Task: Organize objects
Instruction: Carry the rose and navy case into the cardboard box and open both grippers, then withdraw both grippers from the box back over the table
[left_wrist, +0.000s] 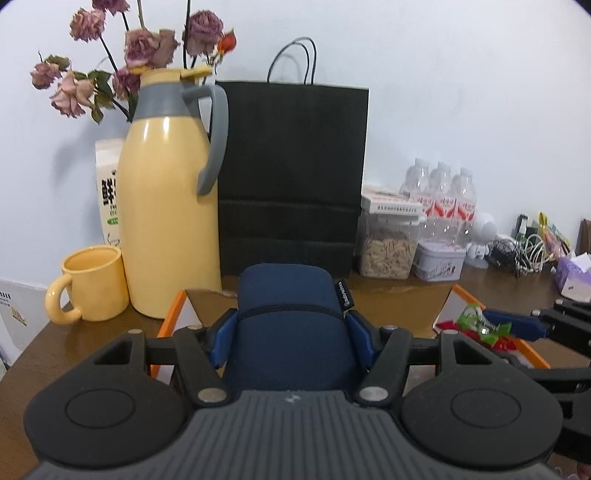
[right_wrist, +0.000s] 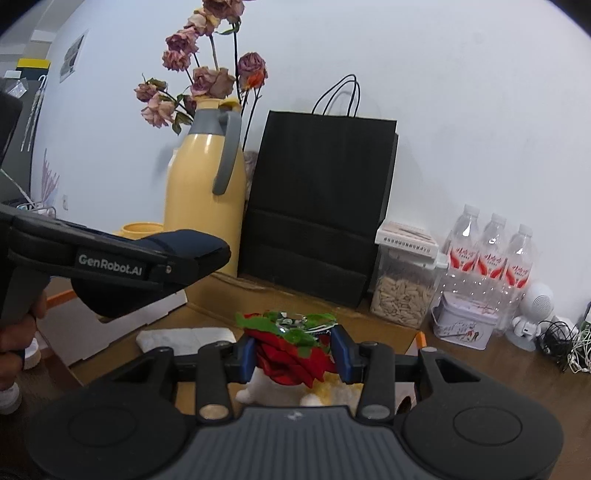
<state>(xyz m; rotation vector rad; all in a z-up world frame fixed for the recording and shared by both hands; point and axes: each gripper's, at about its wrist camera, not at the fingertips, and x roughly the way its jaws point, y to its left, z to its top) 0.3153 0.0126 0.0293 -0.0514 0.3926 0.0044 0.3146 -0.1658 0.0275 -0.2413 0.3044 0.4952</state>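
My left gripper (left_wrist: 290, 334) is shut on a dark blue soft pouch (left_wrist: 288, 321) and holds it above an open cardboard box with orange edges (left_wrist: 461, 291). The pouch also shows in the right wrist view (right_wrist: 184, 247), at the left, above the box. My right gripper (right_wrist: 295, 354) is shut on a red and green artificial flower (right_wrist: 291, 347) over the box (right_wrist: 369, 325). That flower shows at the right in the left wrist view (left_wrist: 480, 325). A white and yellow plush thing (right_wrist: 291, 391) and a white cloth (right_wrist: 184, 338) lie in the box.
At the back stand a yellow thermos jug (left_wrist: 166, 206), a yellow mug (left_wrist: 92, 284), dried roses (left_wrist: 140, 48), a black paper bag (left_wrist: 291, 177), a seed jar (left_wrist: 388, 247), a small tin (left_wrist: 437, 262), water bottles (left_wrist: 443, 199) and tangled cables (left_wrist: 517, 251).
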